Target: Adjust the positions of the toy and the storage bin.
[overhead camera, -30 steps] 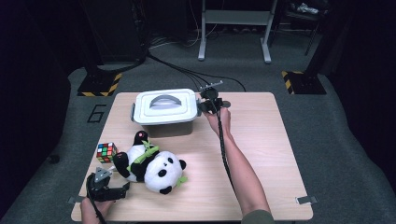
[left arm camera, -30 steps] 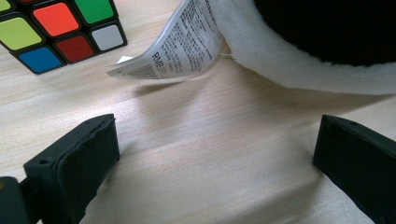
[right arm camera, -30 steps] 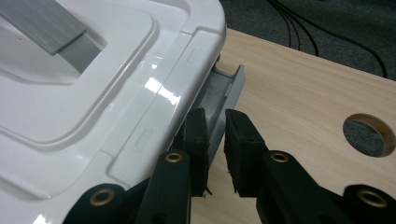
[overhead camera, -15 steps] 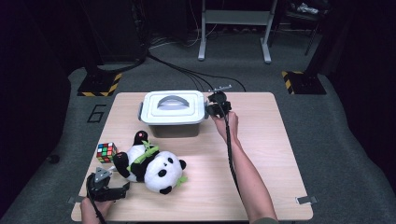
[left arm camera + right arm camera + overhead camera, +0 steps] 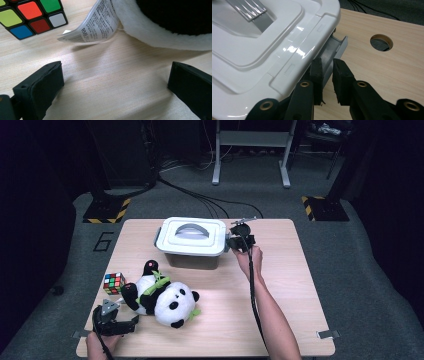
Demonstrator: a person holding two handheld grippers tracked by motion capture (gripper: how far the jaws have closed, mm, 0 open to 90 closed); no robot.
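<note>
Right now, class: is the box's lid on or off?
On: the white lid sits flat over the box, handle folded down.

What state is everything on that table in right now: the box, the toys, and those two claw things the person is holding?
Storage box: upright, white lid on, handle flat.
Grey side latch: swung out from the lid edge, pinched by the right claw.
Right claw: shut on the latch.
Left claw: open, nothing between its jaws.
Panda plush: lying on its side, label sticking out.
Puzzle cube: scrambled, resting flat.
</note>
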